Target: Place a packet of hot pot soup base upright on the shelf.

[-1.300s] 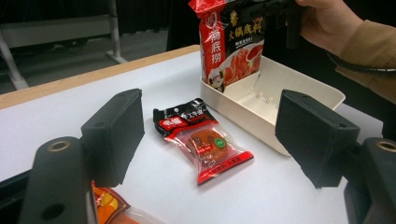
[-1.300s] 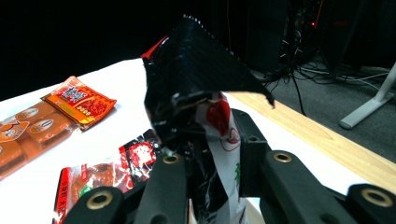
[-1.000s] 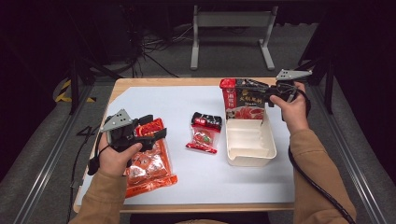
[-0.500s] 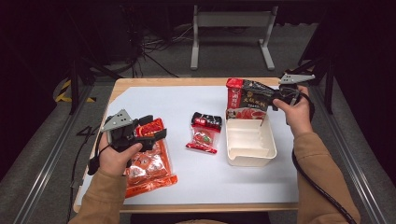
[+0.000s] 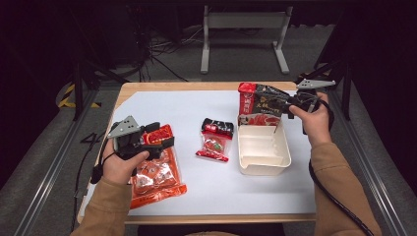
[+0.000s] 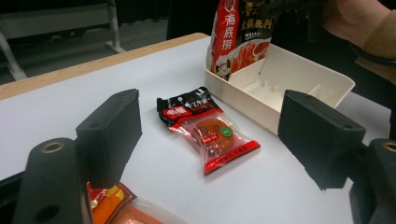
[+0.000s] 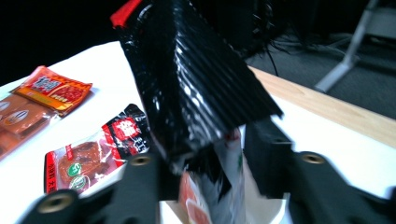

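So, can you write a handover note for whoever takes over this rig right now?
Right tool: jaws have just been opening; the black-red pouch stands between them at the far end of the white tray, leaning out over its far rim.
Left tool: open, holding nothing, hovering over the orange pack.
Small snack pack: on the table left of the tray.
Done: pouch delivered to the tray.
Left: probably the snack pack and orange pack.

free: bare desk in front of white tray | blocked: black-red pouch upright in tray's far end | mid-desk: small snack packet | left: orange packs
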`<state>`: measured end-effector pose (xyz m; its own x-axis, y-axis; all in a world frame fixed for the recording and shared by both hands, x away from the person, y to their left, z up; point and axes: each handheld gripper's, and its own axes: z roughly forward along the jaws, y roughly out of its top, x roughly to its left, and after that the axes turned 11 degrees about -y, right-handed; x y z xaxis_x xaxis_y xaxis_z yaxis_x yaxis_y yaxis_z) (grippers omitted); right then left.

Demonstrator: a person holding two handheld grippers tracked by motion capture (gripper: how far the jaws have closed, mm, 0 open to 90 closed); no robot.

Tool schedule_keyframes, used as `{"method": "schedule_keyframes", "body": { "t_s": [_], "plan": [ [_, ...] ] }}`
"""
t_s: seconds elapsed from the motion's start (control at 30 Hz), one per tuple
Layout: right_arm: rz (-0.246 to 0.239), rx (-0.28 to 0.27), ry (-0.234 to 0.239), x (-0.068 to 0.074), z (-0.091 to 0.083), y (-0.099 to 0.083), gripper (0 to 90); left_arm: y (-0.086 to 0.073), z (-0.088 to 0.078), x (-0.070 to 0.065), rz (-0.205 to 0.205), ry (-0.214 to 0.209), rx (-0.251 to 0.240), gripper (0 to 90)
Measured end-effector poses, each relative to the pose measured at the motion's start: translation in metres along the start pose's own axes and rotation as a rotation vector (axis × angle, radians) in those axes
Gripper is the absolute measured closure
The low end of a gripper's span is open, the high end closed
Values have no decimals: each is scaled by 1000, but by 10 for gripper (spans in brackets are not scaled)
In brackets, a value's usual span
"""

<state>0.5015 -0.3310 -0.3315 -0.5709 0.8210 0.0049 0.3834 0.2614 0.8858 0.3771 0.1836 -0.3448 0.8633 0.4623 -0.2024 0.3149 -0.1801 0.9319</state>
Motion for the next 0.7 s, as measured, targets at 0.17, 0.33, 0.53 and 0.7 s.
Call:
{"method": "schedule_keyframes", "body": {
  "t_s": [0.17, 0.33, 0.53, 0.7],
  "plan": [
    [-11, 4, -37, 2, -13, -1, 450, -2, -3, 2, -2, 18, 11, 190],
    [-5, -4, -52, 2, -26, -3, 419, -4, -8, 4, 0, 19, 19, 167],
    [-1, -9, -56, 6, -50, -10, 395, -7, -14, 8, -14, 25, 25, 162],
    [-27, -22, -84, 12, -65, -14, 380, -8, -18, 10, -14, 37, 29, 161]
  ]
}}
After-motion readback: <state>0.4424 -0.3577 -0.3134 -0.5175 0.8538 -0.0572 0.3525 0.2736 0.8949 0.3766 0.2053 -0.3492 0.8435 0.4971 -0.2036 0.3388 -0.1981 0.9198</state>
